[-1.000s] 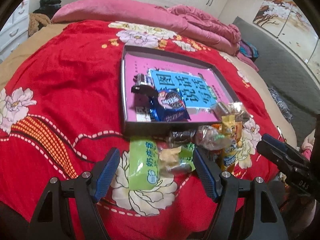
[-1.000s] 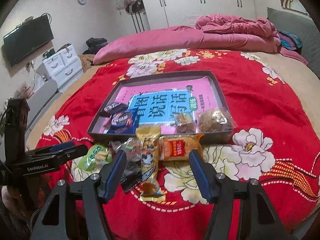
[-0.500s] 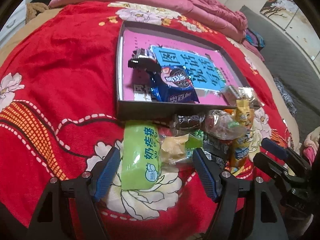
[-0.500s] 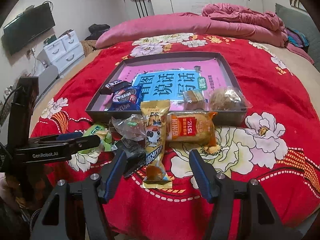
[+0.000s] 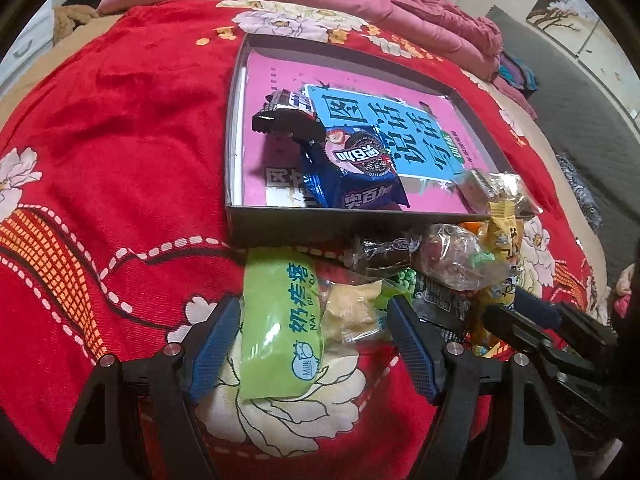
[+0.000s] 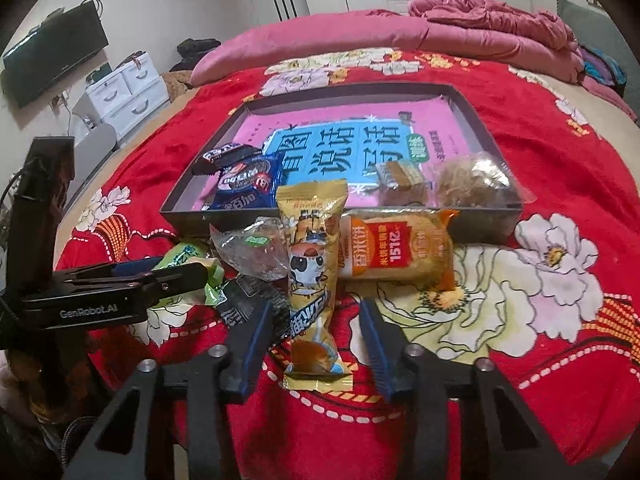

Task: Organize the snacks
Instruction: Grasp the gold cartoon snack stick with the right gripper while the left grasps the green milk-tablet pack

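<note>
Right wrist view: four snacks lie in the box (image 6: 476, 108); several wait near it. My right claw (image 6: 316, 336), just narrowing, straddles the yellow packet (image 6: 310, 276) ungripped; left claw (image 5: 316, 344) gapes around the green packet (image 5: 280, 328).

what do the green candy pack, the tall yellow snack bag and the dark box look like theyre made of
Green candy pack: matte plastic film, soft and puffy.
Tall yellow snack bag: glossy plastic or foil film, crimped ends, glare.
Dark box: probably stiff cardboard, thin straight walls, dull finish.
</note>
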Motion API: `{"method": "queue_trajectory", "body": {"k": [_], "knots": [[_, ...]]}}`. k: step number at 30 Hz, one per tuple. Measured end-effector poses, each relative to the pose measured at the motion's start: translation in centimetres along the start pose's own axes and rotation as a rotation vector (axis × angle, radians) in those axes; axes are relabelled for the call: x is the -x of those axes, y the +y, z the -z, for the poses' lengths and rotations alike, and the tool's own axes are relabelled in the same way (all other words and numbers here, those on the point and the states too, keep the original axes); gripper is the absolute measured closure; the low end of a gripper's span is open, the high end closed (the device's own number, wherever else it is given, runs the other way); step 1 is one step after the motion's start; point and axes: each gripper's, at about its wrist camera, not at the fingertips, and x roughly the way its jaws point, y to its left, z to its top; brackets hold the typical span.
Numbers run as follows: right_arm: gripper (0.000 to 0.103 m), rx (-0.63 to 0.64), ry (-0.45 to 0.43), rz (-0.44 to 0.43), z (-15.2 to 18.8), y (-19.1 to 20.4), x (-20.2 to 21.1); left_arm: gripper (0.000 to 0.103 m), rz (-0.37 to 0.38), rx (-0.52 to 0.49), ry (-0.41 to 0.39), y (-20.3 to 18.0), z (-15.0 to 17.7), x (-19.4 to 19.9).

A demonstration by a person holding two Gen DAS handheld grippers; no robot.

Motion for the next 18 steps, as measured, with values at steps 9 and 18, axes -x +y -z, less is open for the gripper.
{"method": "queue_trajectory", "body": {"k": [9,18], "knots": [[0.078,-0.019,0.025,0.005,0.0,-0.6,-1.5,0.037,0.029,0.027,0.023,-0.3,0.0,-0.3],[0.078,-0.034,0.021,-0.007,-0.2,-1.0,-1.7,0.058,0.109,0.016,0.061,-1.2,0.1,-1.0]]}}
